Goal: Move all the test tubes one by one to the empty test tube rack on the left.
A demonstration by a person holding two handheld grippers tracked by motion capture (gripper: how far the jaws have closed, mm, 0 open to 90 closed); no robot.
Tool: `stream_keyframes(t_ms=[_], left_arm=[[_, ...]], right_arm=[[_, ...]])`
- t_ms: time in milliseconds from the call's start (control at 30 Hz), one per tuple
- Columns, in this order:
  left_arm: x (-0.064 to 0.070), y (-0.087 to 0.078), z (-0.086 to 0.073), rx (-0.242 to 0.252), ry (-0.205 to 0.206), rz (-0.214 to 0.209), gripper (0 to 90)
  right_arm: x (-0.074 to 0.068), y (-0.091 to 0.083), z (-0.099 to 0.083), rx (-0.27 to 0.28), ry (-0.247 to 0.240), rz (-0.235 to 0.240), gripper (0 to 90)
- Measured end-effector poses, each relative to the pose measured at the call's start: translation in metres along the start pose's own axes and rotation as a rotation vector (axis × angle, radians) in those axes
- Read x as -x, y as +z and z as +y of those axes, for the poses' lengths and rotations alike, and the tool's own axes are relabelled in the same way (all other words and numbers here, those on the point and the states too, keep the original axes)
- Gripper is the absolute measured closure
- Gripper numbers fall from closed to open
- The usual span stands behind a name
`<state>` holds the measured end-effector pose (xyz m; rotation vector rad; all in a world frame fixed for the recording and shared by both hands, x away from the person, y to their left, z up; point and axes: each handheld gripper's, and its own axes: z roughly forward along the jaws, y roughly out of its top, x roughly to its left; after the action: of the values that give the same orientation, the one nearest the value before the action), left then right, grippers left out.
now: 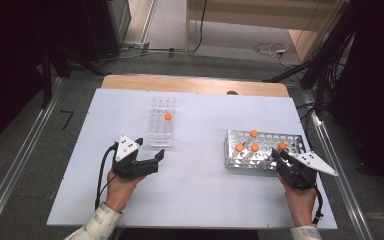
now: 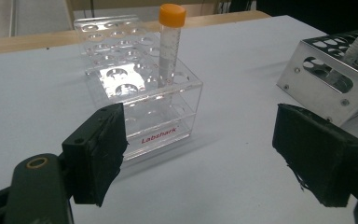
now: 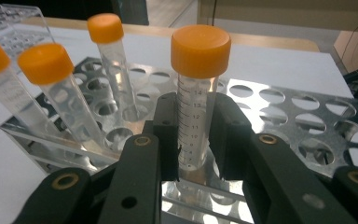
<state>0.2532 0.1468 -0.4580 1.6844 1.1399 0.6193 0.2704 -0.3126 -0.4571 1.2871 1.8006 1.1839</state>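
Right gripper point(image 3: 196, 140) at the near right corner of the metal rack point(image 1: 260, 157), jaws closed around the body of an orange-capped tube point(image 3: 196, 100) below the cap, pads flat against the clear wall on both sides. Tube upright, lower end seated in a rack hole; grip set low enough to leave the cap free, probably for a straight lift out. Three more capped tubes point(image 3: 58, 100) leaning in holes farther left in the right gripper view, tilted because the holes are wider than the tubes.

Left gripper point(image 1: 150, 159) on the table point(image 1: 195, 200) near the clear plastic rack point(image 2: 135, 93), jaws wide apart, holding nothing. Pointed at the near end of that rack, seemingly waiting to steady it or take a hand-over. One tube point(image 2: 169, 44) standing upright in the clear rack, near its right edge in the left gripper view.

Likely step in hand: moving tubes from metal rack to clear rack, one across, four left. Racks well apart on the table.
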Motion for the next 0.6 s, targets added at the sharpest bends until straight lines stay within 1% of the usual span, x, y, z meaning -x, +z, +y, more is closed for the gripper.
stream_keyframes(t_ms=[200,367,500,600], left_arm=[[0.0,0.0,0.0,0.001,0.001,-0.003,17.7],[0.0,-0.001,0.0,0.004,-0.001,-0.004,17.7],[0.0,-0.001,0.001,0.01,-0.002,-0.009,17.7],[0.001,-0.001,0.0,0.01,-0.003,-0.009,17.7]], right_arm=[[-0.001,-0.012,0.012,0.054,-0.005,0.006,71.2],[0.0,-0.025,0.021,0.101,0.003,0.013,71.3],[-0.002,-0.037,0.026,0.121,0.004,0.038,71.3],[-0.006,-0.046,0.027,0.123,-0.012,0.053,71.3]])
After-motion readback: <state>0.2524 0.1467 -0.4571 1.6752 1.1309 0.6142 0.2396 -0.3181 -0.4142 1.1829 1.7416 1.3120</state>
